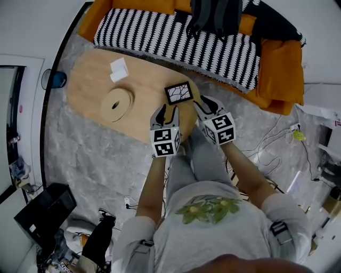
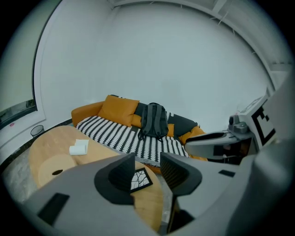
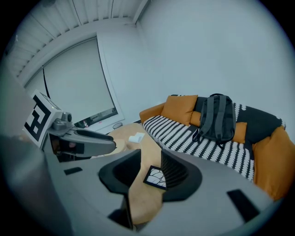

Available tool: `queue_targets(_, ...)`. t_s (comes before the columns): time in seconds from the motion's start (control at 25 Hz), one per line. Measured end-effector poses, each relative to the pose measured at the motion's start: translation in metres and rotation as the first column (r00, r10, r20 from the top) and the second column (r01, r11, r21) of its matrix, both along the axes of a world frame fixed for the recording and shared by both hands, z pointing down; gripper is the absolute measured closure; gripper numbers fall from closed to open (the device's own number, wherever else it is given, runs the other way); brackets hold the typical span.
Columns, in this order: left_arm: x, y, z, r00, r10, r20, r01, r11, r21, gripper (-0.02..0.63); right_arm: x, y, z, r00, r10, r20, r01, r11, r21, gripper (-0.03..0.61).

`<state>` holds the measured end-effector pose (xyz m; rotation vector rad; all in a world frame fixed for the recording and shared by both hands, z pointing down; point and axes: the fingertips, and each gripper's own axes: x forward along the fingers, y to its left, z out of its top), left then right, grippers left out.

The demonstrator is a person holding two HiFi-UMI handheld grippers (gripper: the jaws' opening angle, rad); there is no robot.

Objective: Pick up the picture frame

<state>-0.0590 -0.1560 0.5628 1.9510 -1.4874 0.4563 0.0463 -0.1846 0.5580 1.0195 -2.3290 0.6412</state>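
Observation:
The picture frame (image 1: 178,93) is a small black frame around a white picture with dark branching lines. It lies flat near the right end of the oval wooden table (image 1: 90,85). My left gripper (image 1: 166,113) hovers just short of the frame's near left side, and my right gripper (image 1: 206,105) hovers off its near right corner. Both stand open with nothing between the jaws. In the left gripper view the frame (image 2: 140,179) shows beyond the gap of the left gripper (image 2: 147,161). The right gripper view shows the frame (image 3: 156,177) past the right gripper (image 3: 150,156), partly hidden by one jaw.
A folded white paper (image 1: 119,69) and a flat round wooden disc with a hole (image 1: 117,104) lie further left on the table. Behind it is an orange sofa with a black-and-white zigzag throw (image 1: 181,37) and a dark backpack (image 1: 216,16). Cables (image 1: 277,138) run over the floor at right.

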Motion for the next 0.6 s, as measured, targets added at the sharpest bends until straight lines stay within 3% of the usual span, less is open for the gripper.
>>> queue_targets(0.6,-0.016,-0.018,0.106,0.997,-0.077,0.015,0.078,0.993,-0.091,0.449,-0.006,-0.031,0.115,0.998,-0.053,-0.036,0.050,0.996,-0.080,0.454)
